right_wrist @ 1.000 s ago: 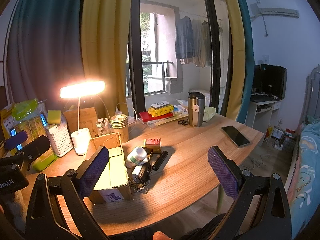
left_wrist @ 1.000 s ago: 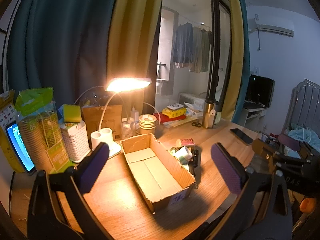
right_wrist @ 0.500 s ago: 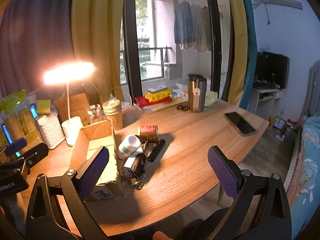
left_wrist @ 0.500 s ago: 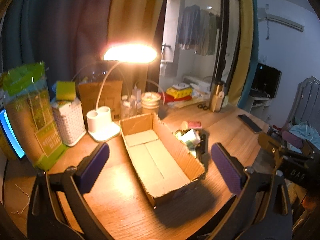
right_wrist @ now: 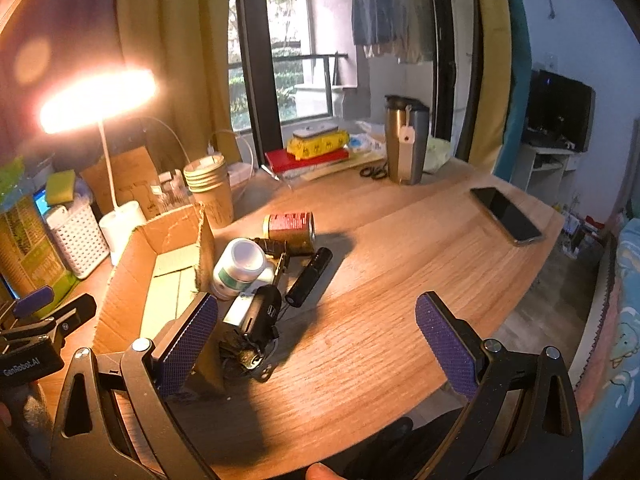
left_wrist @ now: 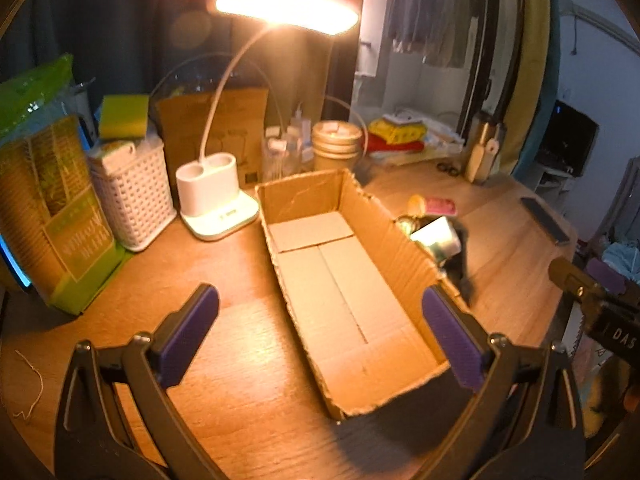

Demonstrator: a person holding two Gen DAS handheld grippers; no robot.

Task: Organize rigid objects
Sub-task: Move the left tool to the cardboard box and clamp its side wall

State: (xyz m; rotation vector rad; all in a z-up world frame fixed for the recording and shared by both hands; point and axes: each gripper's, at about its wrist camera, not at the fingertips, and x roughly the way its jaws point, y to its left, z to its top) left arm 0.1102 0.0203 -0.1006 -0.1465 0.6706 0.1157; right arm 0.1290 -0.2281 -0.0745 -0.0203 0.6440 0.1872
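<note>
Directly below the left gripper [left_wrist: 320, 332], spread wide and empty: long open brown cardboard box [left_wrist: 344, 280] on the wooden table [left_wrist: 240, 360], nothing inside but bare flaps. Just right of the box, a huddle of small rigid things: white round-capped plastic bottle [right_wrist: 240, 266] on its side, red-labelled metal can [right_wrist: 290, 232] tipped over, black cylinder [right_wrist: 310, 276], black camera-like gadget [right_wrist: 258, 316]. Right gripper [right_wrist: 316, 336] likewise gaping wide, gripping nothing, hovering near that pile. Lit white desk lamp [left_wrist: 216, 196] behind the box.
</note>
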